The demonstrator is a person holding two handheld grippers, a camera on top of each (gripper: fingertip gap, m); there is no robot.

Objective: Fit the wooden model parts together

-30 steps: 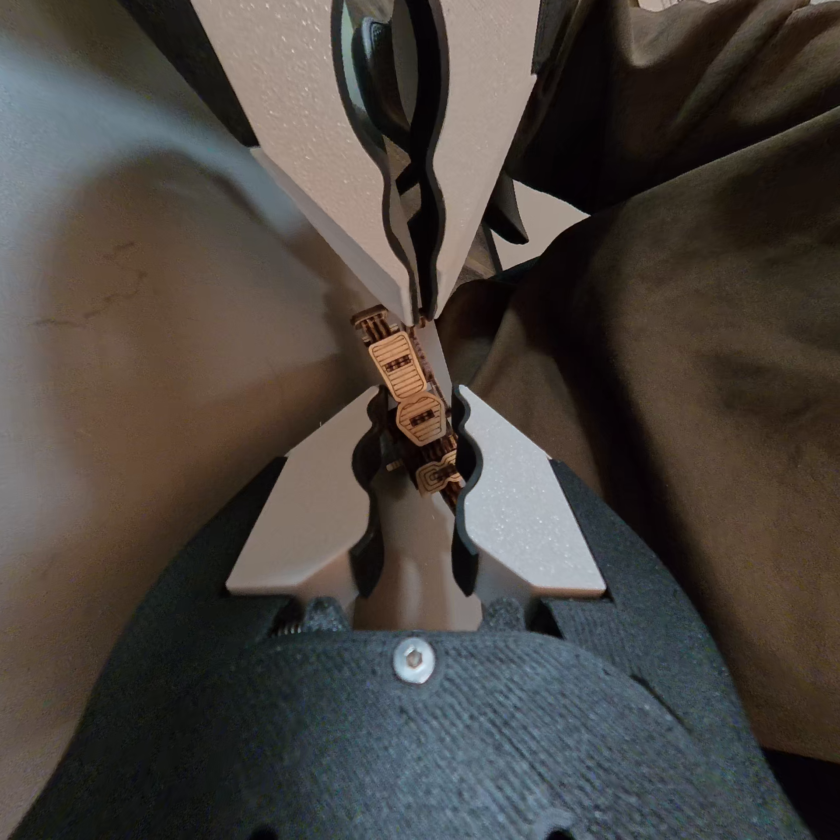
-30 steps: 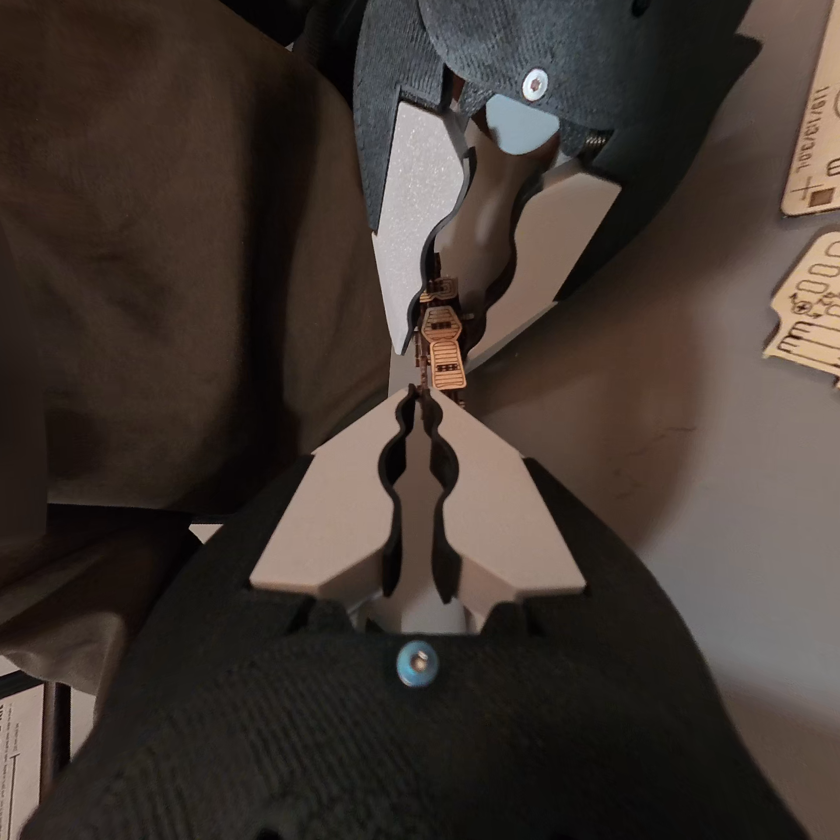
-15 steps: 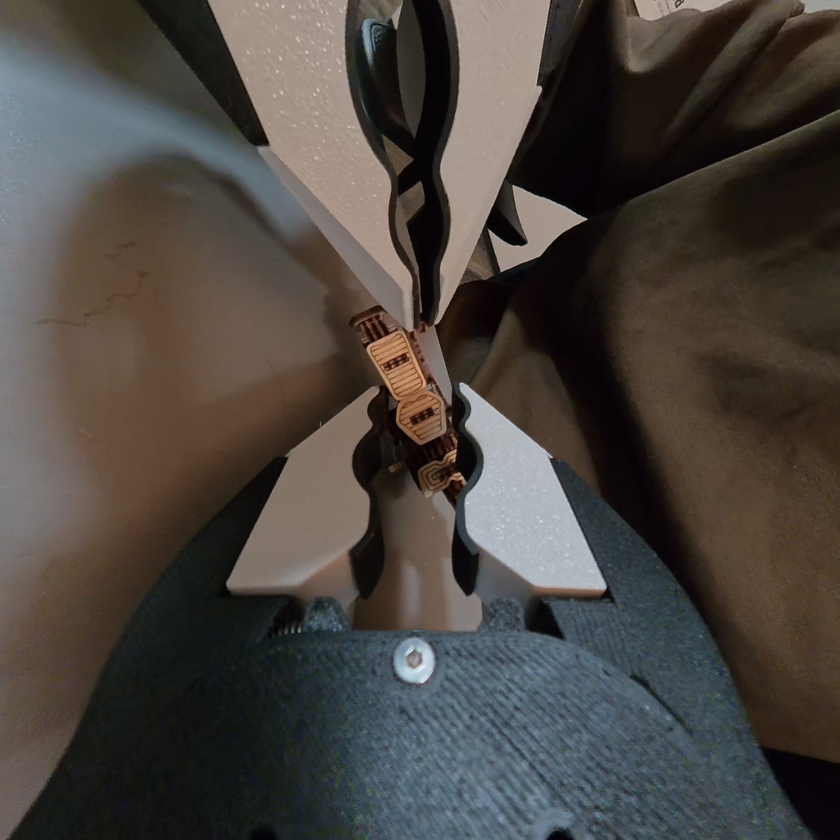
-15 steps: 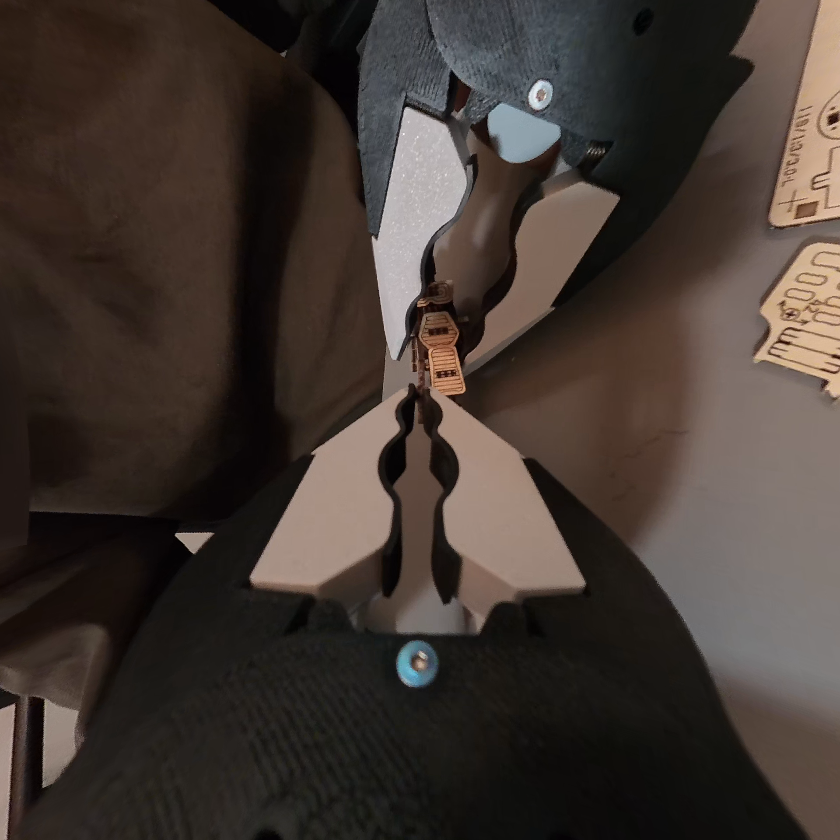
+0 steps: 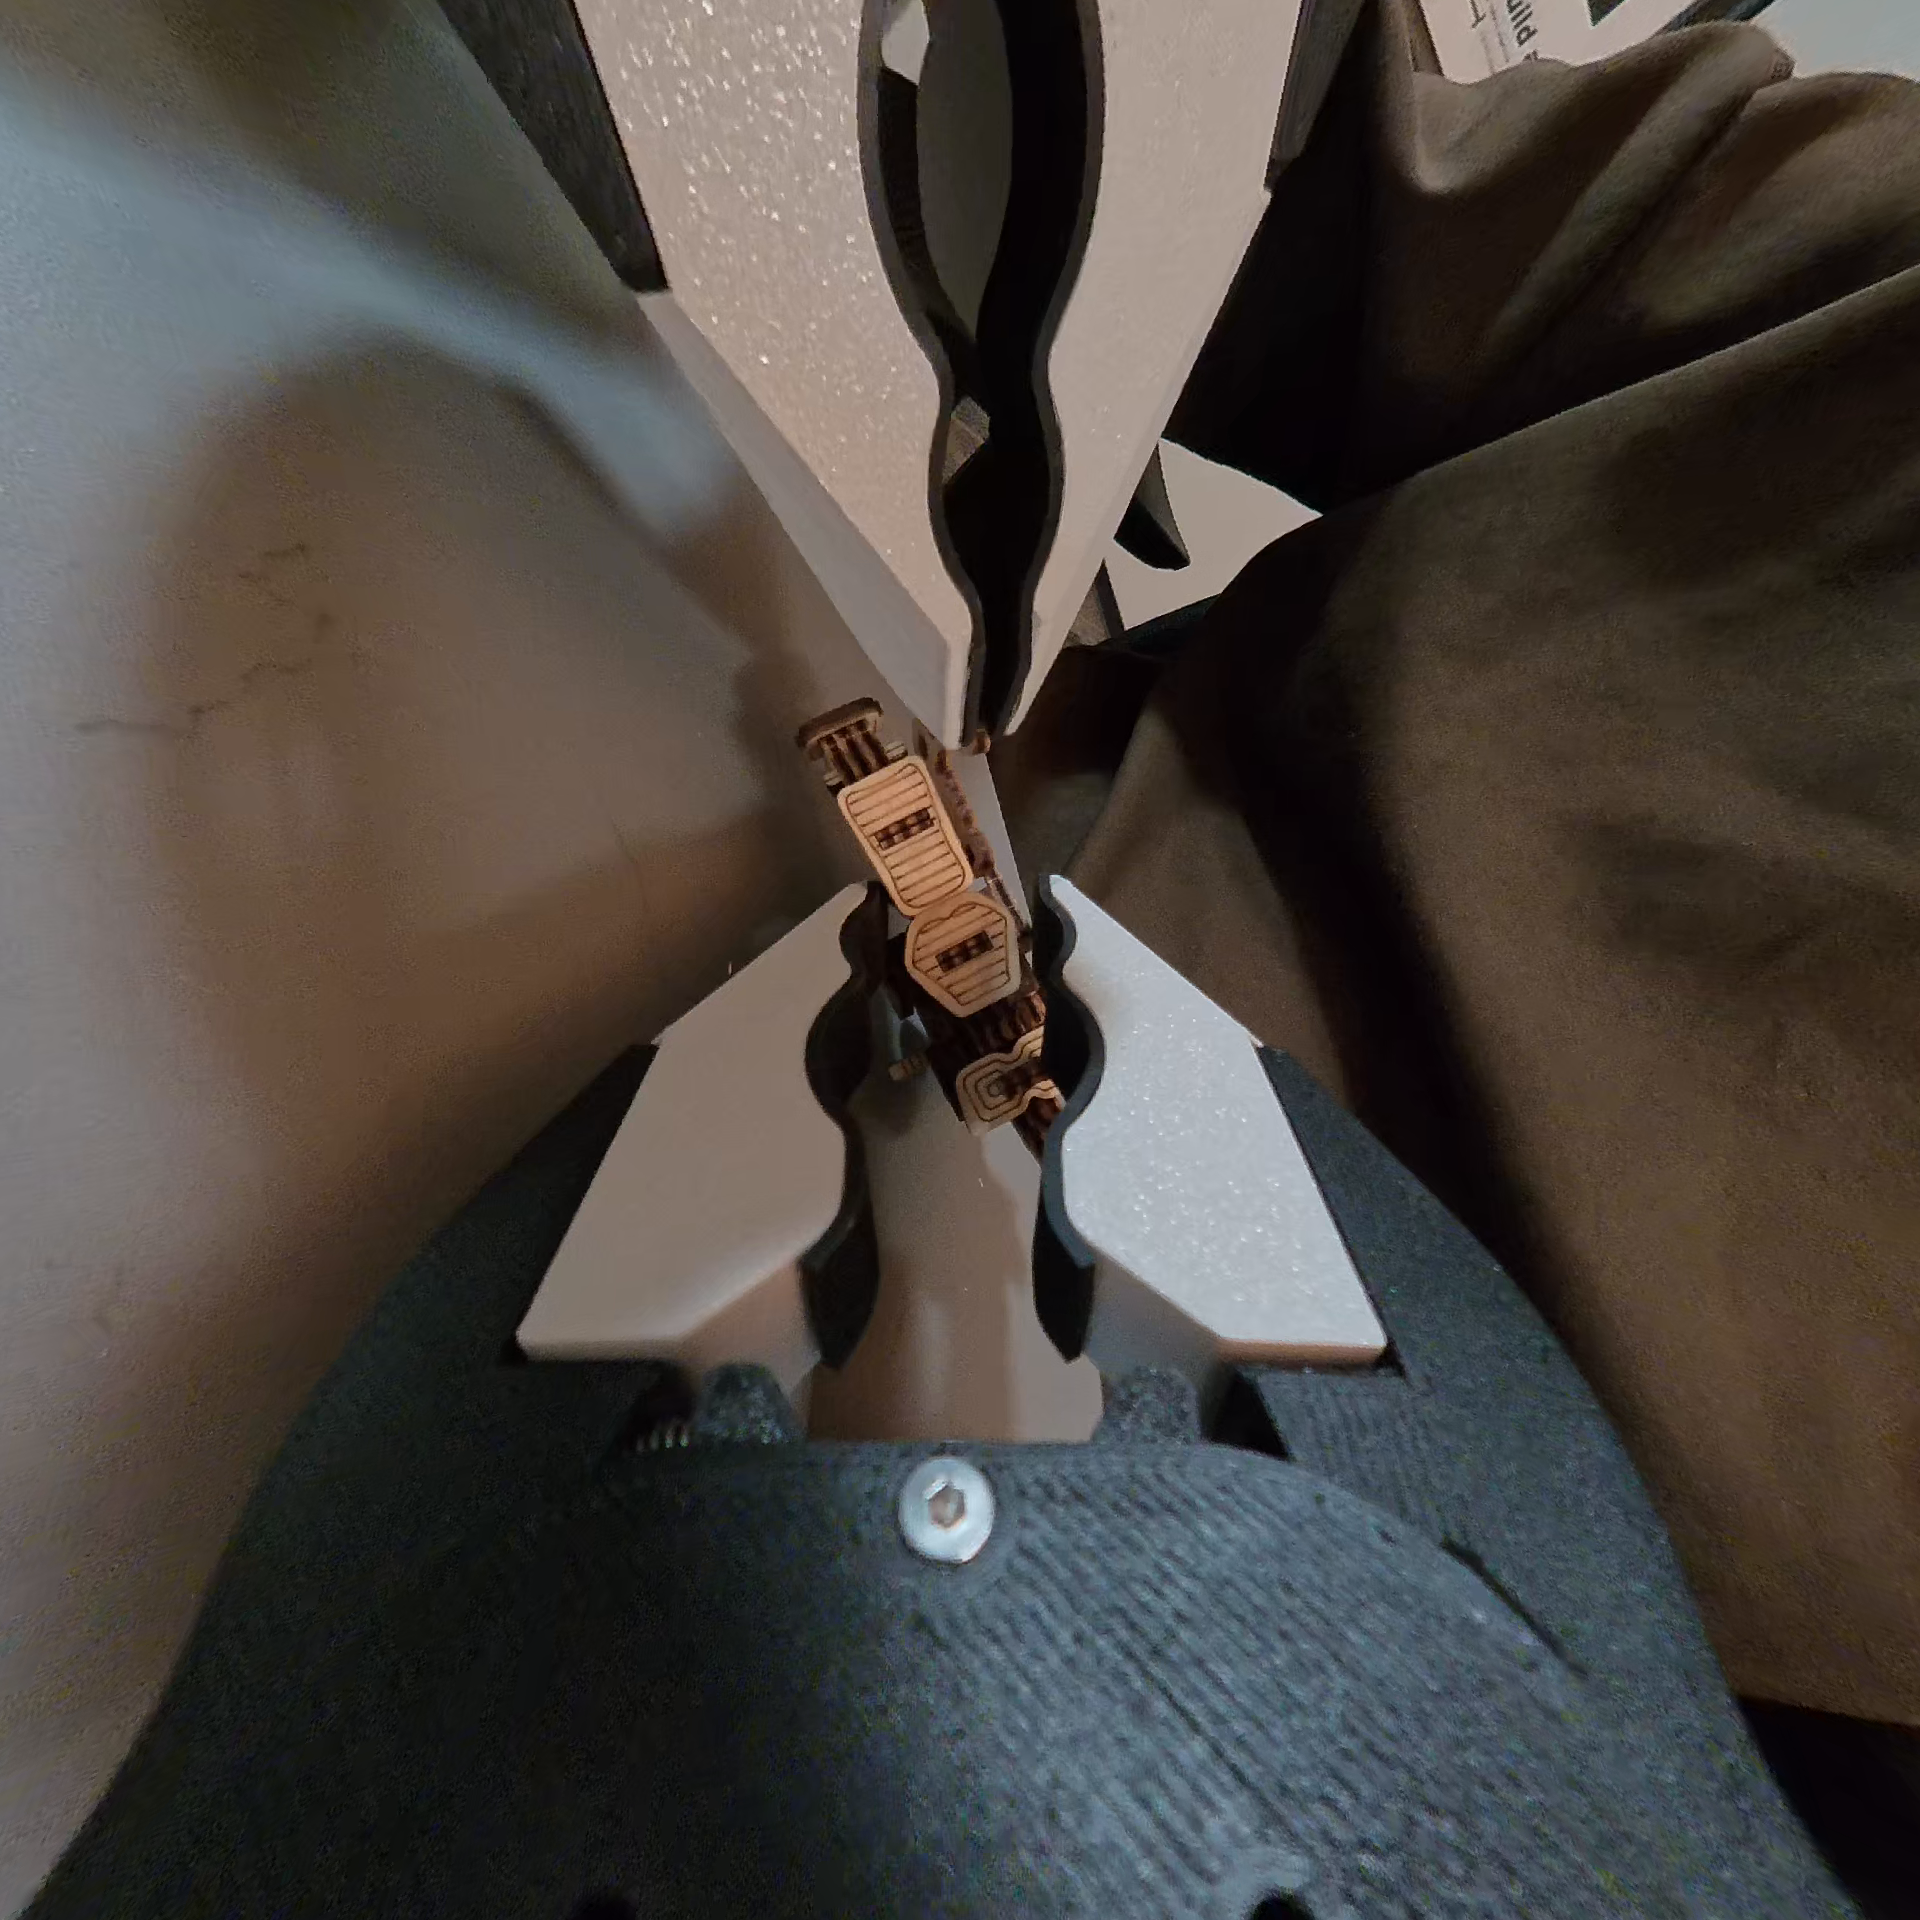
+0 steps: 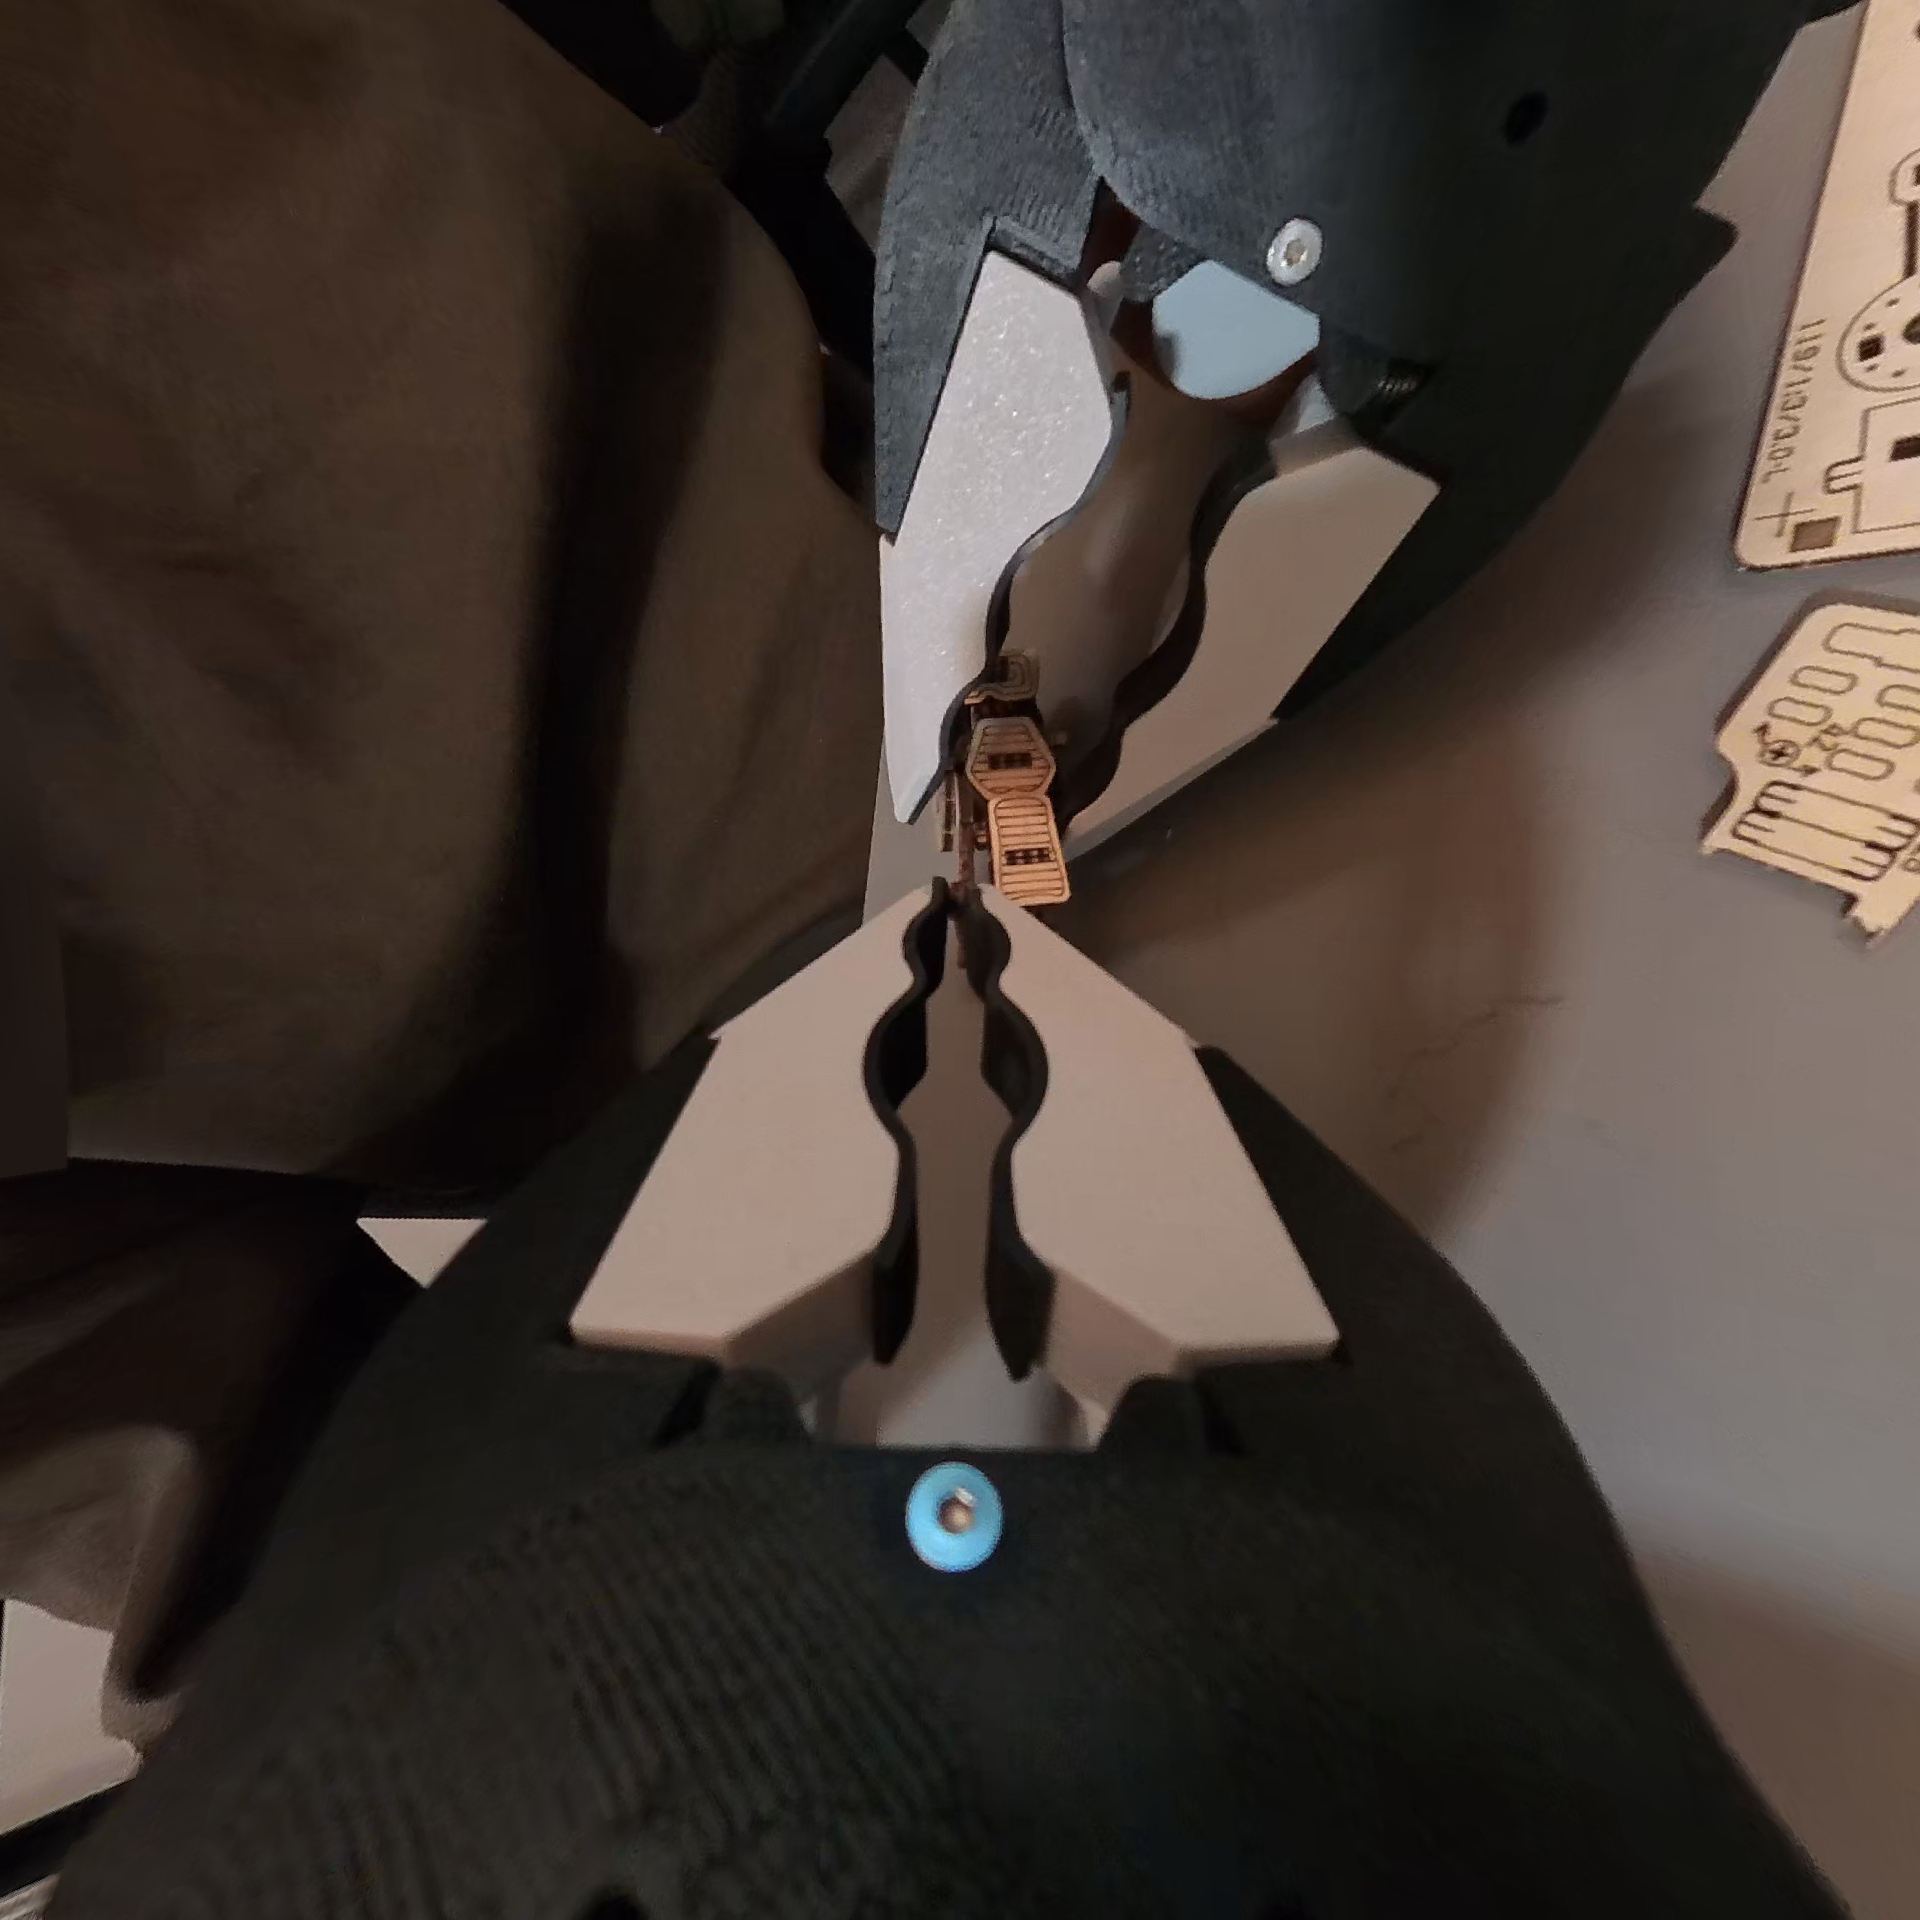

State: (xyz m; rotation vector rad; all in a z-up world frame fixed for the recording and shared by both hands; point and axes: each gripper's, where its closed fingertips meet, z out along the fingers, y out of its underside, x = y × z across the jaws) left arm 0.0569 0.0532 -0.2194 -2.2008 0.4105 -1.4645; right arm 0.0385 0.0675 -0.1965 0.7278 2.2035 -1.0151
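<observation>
In the right wrist view we see the two wooden sheets at the right edge slide further leftward into the picture than a second ago, and the left gripper sits a little further right and up. In the left wrist view the right gripper tilts a little rightward, and a white paper now shows top right.

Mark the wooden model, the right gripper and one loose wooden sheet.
wooden model point(image 5: 940, 914): left wrist view, engraved panel.
right gripper point(image 6: 961, 894): right wrist view, between its tips.
loose wooden sheet point(image 6: 1808, 790): right wrist view, engraved face.
</observation>
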